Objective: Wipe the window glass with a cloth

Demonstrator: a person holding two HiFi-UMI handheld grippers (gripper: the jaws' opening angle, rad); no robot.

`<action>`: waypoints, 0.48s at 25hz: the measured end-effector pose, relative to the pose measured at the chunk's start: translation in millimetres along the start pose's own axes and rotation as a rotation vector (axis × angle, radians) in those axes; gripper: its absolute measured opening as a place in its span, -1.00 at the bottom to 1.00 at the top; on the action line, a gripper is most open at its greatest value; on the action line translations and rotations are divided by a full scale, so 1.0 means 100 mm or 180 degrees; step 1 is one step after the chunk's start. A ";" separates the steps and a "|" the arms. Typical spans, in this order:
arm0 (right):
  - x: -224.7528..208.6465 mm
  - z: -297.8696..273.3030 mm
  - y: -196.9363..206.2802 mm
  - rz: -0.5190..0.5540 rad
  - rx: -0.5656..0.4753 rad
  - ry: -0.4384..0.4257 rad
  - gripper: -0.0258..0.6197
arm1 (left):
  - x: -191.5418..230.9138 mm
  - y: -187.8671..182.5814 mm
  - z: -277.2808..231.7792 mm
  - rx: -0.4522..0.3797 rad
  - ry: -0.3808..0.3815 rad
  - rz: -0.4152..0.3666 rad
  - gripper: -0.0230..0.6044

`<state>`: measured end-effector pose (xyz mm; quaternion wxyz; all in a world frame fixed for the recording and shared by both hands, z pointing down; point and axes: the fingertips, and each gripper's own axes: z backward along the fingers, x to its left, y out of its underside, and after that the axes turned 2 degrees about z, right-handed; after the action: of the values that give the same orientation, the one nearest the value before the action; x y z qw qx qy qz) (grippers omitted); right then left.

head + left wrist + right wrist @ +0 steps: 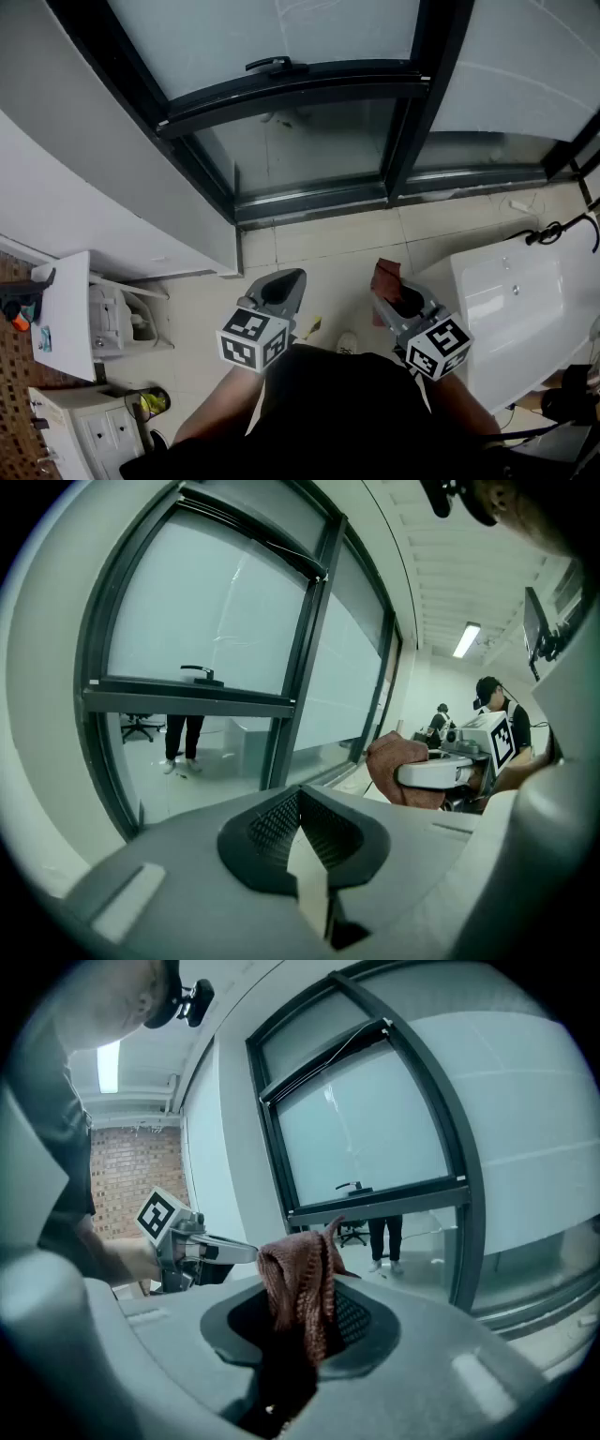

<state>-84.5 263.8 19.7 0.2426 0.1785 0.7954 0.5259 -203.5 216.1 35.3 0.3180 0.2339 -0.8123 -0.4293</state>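
A dark-framed window (309,141) with a handle (272,65) faces me; its glass (216,611) fills the left gripper view and shows as glass (375,1119) in the right gripper view. My right gripper (398,300) is shut on a reddish-brown knitted cloth (386,277), which stands up from the jaws as a bunched cloth (300,1288). The same cloth (403,766) appears at the right of the left gripper view. My left gripper (281,289) is shut with nothing in it, beside the right one. Both hang short of the window.
A white sink unit (525,309) stands at the right with a black cable (558,230) behind it. At the left are a white shelf (66,314) and a white cabinet (80,431). Tiled floor (319,239) runs to the window sill. People stand in the background (492,714).
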 end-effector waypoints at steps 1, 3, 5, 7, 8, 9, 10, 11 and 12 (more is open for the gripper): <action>-0.10 -0.01 0.03 -0.0016 0.0019 -0.0005 -0.67 | 0.03 -0.02 -0.04 -0.0028 -0.0058 0.0023 -0.87; -0.27 -0.03 0.10 -0.0059 0.0064 -0.0015 -0.67 | 0.09 -0.06 -0.12 -0.0066 -0.0163 0.0069 -0.87; -0.39 -0.09 0.14 -0.0104 0.0117 -0.0027 -0.67 | 0.18 -0.07 -0.18 -0.0057 -0.0237 0.0115 -0.87; -0.47 -0.20 0.14 -0.0142 0.0167 -0.0051 -0.67 | 0.29 -0.07 -0.24 -0.0003 -0.0285 0.0153 -0.87; -0.52 -0.27 0.14 -0.0164 0.0187 -0.0067 -0.67 | 0.36 -0.07 -0.29 0.0030 -0.0305 0.0168 -0.87; -0.57 -0.34 0.14 -0.0192 0.0205 -0.0085 -0.67 | 0.43 -0.07 -0.34 0.0061 -0.0321 0.0182 -0.87; -0.63 -0.42 0.14 -0.0232 0.0219 -0.0102 -0.67 | 0.49 -0.08 -0.41 0.0085 -0.0330 0.0189 -0.87; -0.70 -0.49 0.14 -0.0281 0.0226 -0.0114 -0.67 | 0.54 -0.11 -0.50 0.0096 -0.0328 0.0178 -0.87; -0.78 -0.57 0.13 -0.0326 0.0225 -0.0115 -0.67 | 0.59 -0.15 -0.59 0.0099 -0.0313 0.0144 -0.87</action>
<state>-53.1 184.4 65.9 0.2771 0.1555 0.8170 0.4812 -199.6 137.2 66.5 0.2836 0.1989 -0.8386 -0.4203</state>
